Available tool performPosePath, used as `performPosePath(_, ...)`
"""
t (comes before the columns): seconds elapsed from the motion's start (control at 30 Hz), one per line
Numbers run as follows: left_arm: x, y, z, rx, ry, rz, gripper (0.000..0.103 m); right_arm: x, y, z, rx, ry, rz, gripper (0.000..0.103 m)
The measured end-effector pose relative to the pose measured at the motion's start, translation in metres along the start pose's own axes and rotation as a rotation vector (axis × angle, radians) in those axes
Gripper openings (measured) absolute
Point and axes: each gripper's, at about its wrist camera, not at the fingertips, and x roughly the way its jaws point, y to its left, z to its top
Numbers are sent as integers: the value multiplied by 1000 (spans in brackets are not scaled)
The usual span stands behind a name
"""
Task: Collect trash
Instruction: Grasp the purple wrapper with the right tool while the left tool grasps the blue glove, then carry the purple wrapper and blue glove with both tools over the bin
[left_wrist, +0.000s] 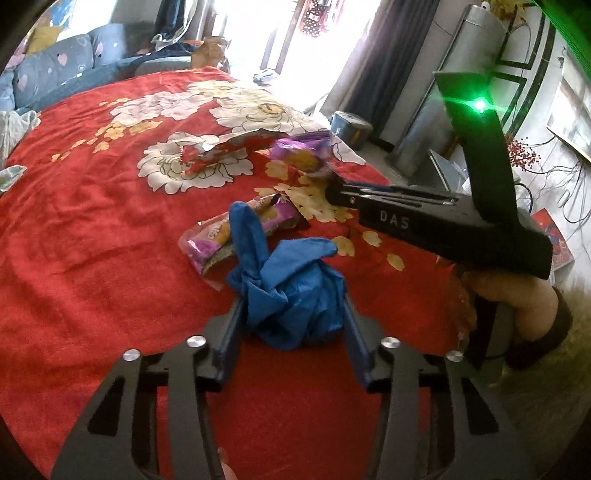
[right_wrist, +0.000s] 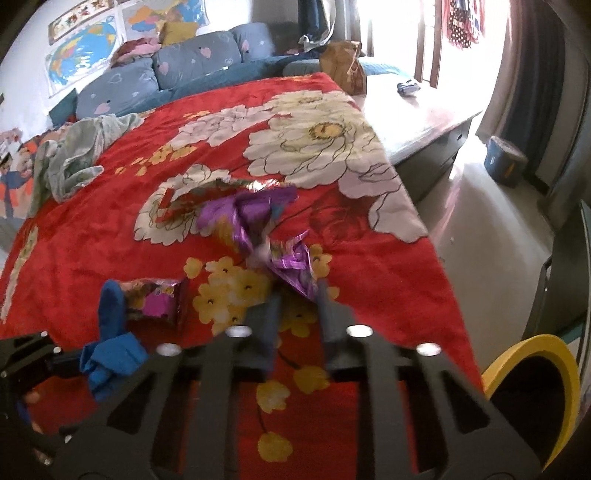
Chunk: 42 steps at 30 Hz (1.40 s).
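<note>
A crumpled blue glove (left_wrist: 295, 295) lies on the red floral blanket (left_wrist: 92, 221), and my left gripper (left_wrist: 293, 306) is shut on it, a finger pressing each side. In the right wrist view the glove (right_wrist: 110, 354) shows at lower left. My right gripper (right_wrist: 297, 291) is shut on the near corner of a crinkled purple wrapper (right_wrist: 251, 218). The left wrist view shows that gripper (left_wrist: 330, 181) reaching in from the right to the wrapper (left_wrist: 295, 153). A second purple snack wrapper (left_wrist: 225, 236) lies just behind the glove. A red and silver wrapper (left_wrist: 218, 151) lies farther back.
A yellow-rimmed bin (right_wrist: 532, 369) stands off the bed at lower right. A grey-green cloth (right_wrist: 74, 155) lies bunched at the blanket's left, cushions (right_wrist: 122, 88) behind it. A brown paper bag (right_wrist: 343, 62), a low bench (right_wrist: 417, 110) and a blue bucket (right_wrist: 506, 158) stand beyond the bed.
</note>
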Motion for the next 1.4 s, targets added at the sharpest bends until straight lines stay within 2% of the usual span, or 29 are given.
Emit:
performPosePath(0.1, -1, 1, 1, 1, 1, -16, 31, -4, 2, -4, 8, -11, 13, 2)
performPosePath(0.3, -5, -8, 3, 23, -12, -55, 24, -18, -1, -13, 29, -38, 28, 1)
performPosePath(0.9, -40, -14, 28, 26, -137, -102, 23, -71, -12, -19, 71, -131, 53, 0)
performPosePath(1.4, -58, -47, 44, 99, -194, -144, 23, -122, -41, -21, 131, -231, 19, 0)
